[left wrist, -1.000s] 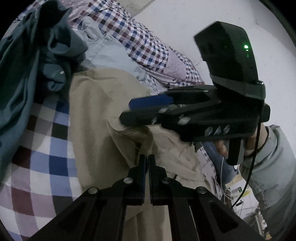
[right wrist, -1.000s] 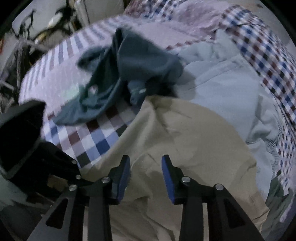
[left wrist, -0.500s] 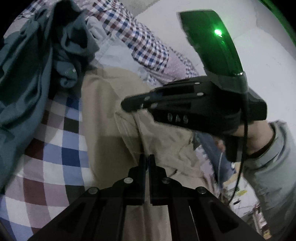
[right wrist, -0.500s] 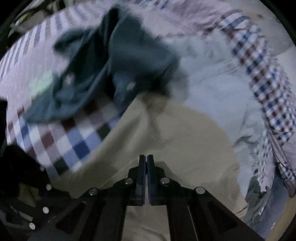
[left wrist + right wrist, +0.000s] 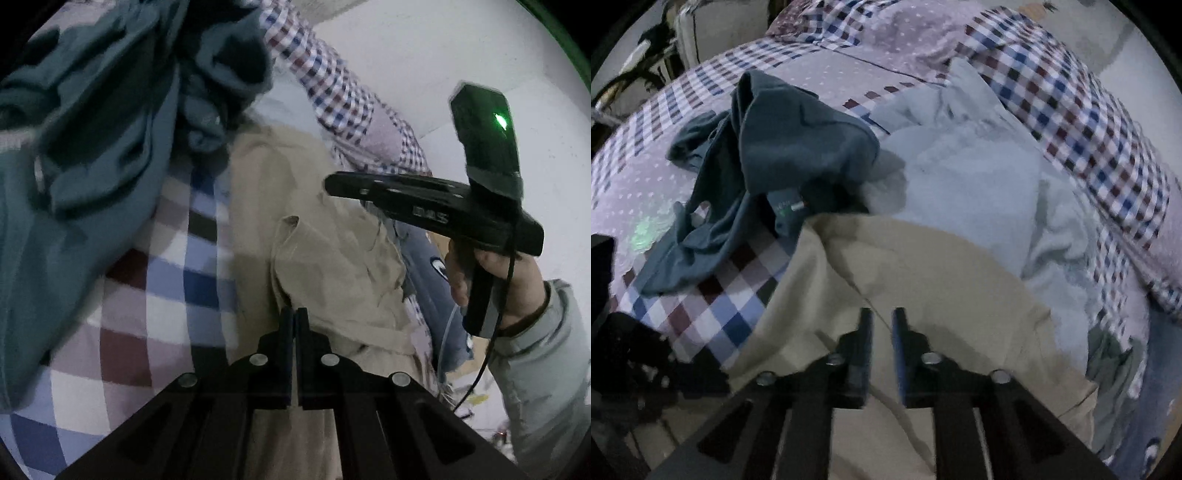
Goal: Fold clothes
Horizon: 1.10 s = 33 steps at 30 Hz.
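A crumpled teal garment (image 5: 783, 155) lies at the left on the checked bedspread (image 5: 713, 314), its lower folds touching the top edge of the beige garment (image 5: 923, 266). The beige garment, spread over the middle of the bed, is the piece in hand. The left tongs (image 5: 293, 314) are closed together on a raised fold of it. The right tongs (image 5: 881, 325) stand slightly apart with a ridge of beige cloth running between the blue-padded fingers (image 5: 897, 343); whether they press it I cannot tell. To the right, a pale blue garment (image 5: 979, 177) lies heaped against the beige one, crowding its far edge. In the left wrist view a hand (image 5: 495, 280) grips the right tool's handle.
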Available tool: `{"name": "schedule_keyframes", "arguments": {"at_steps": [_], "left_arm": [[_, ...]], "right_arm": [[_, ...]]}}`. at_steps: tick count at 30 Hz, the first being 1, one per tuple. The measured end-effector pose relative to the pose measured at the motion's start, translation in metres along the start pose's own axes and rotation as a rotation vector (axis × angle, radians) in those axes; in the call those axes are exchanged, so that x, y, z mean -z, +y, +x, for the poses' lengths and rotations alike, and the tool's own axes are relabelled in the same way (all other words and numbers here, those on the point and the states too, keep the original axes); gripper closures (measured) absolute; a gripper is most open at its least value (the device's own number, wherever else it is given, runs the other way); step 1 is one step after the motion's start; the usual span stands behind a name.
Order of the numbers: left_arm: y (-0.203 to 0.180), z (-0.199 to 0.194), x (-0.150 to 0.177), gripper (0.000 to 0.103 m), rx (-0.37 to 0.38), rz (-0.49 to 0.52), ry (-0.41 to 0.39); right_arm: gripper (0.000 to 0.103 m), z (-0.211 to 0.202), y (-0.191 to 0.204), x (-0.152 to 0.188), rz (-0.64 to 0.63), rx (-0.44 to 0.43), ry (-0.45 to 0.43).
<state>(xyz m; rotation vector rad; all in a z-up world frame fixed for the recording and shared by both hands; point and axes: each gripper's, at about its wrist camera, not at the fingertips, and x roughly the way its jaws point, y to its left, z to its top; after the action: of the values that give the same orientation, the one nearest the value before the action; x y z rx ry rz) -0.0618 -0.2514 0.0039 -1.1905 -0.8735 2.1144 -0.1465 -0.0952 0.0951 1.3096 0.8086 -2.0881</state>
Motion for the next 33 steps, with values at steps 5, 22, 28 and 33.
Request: {"name": "schedule_keyframes", "arguments": {"at_steps": [5,22,28,33], "left_arm": [[0.005,-0.003,0.004,0.103,-0.056,-0.012,0.02],[-0.026,-0.084,0.024,0.031,-0.192,-0.019,-0.15],[-0.046,-0.12,0.061,0.031,-0.289,0.06,-0.149],[-0.061,-0.142,0.104,0.031,-0.411,0.157,-0.113]], "right_arm": [[0.066,-0.025,-0.05,0.051,0.131,0.004,-0.035],[0.052,-0.143,-0.179,0.397,0.796,0.116,-0.242],[0.052,-0.159,-0.15,0.491,0.924,0.125,-0.406],[0.052,-0.163,-0.147,0.515,0.957,0.099,-0.484]]}}
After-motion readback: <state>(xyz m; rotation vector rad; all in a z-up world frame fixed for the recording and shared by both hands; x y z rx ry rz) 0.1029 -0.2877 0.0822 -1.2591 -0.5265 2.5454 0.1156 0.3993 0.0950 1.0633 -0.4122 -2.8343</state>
